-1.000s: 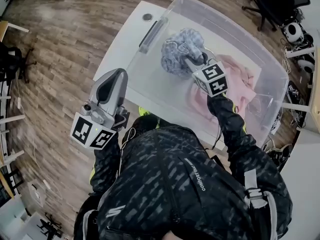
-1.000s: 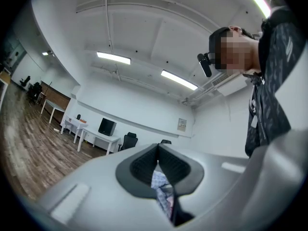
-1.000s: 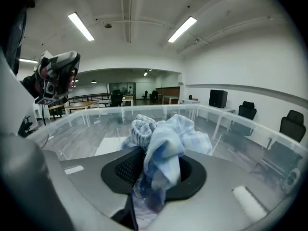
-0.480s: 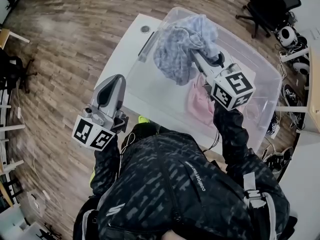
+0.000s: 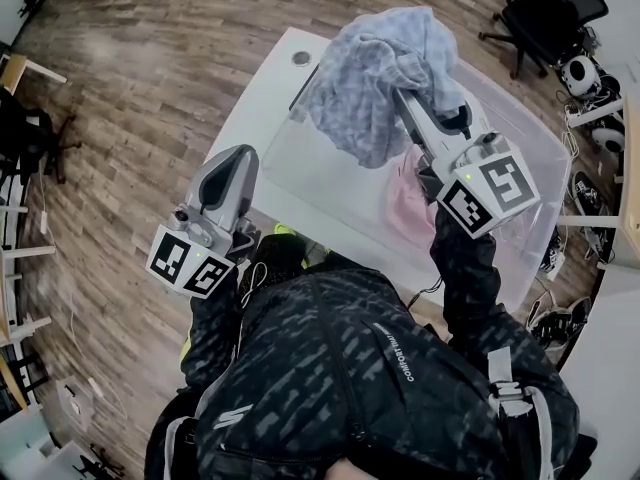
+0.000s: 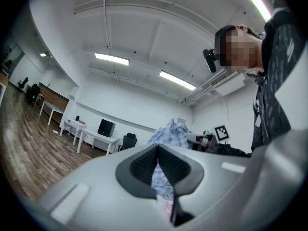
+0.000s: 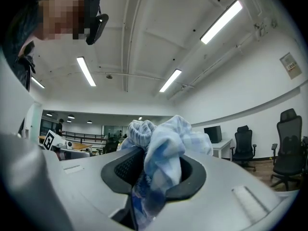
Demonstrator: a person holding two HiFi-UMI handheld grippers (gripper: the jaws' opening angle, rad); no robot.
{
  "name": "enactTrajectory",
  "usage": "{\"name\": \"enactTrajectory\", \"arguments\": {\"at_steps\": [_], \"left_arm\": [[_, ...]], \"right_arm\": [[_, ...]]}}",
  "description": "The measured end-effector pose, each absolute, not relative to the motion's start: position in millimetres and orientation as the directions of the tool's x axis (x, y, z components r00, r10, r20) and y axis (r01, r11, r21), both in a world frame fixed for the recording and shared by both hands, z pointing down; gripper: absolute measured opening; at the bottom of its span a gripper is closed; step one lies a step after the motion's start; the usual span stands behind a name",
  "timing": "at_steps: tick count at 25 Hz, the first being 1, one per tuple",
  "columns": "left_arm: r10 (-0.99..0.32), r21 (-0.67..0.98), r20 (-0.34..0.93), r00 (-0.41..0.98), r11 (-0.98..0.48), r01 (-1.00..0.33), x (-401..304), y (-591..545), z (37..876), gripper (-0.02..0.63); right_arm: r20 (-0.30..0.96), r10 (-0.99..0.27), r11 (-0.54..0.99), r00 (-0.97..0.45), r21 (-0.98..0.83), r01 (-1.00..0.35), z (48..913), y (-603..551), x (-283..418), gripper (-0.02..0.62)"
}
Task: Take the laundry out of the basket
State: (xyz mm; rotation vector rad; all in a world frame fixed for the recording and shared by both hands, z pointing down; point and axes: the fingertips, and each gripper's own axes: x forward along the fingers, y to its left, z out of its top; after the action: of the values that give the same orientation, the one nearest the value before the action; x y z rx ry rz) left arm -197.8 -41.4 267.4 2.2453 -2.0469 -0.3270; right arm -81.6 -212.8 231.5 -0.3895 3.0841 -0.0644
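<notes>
right gripper (image 5: 408, 103) clamps blue checked garment (image 5: 372, 73), drooping from jaws above basket (image 5: 310, 183); left gripper (image 5: 232, 158) closed, empty, outside basket

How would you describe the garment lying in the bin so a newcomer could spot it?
Find the clear plastic bin on the white table. Inside lies a garment, beneath the blue checked cloth the right gripper holds. It alone is pink.
</notes>
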Motion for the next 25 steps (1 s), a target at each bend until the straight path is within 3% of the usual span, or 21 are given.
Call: {"name": "enactTrajectory", "arguments": {"at_steps": [8, 15, 25], "left_arm": [[-0.974, 0.257, -0.104, 0.203, -0.224, -0.94, -236.0, -55.8, 285.5, 0.01], [-0.938, 0.206, -0.081, 0.336, -0.345, -0.916, -288.5, -70.1, 279.0, 0.01], [-0.914, 0.211, -0.099, 0.393, -0.405, -0.89, -388.4, -67.7, 268.5, 0.011]], "right_arm": [[-0.046, -0.338, 0.941, -0.94, -0.011, -0.338, 213.7, -196.5, -111.4, 0.12], [-0.029, -0.442, 0.897, -0.897, 0.015, -0.443, 206.1, -190.2, -161.0, 0.121], [-0.047, -0.492, 0.869, -0.869, 0.027, -0.493, 192.0, -169.6, -254.5, 0.121]]}}
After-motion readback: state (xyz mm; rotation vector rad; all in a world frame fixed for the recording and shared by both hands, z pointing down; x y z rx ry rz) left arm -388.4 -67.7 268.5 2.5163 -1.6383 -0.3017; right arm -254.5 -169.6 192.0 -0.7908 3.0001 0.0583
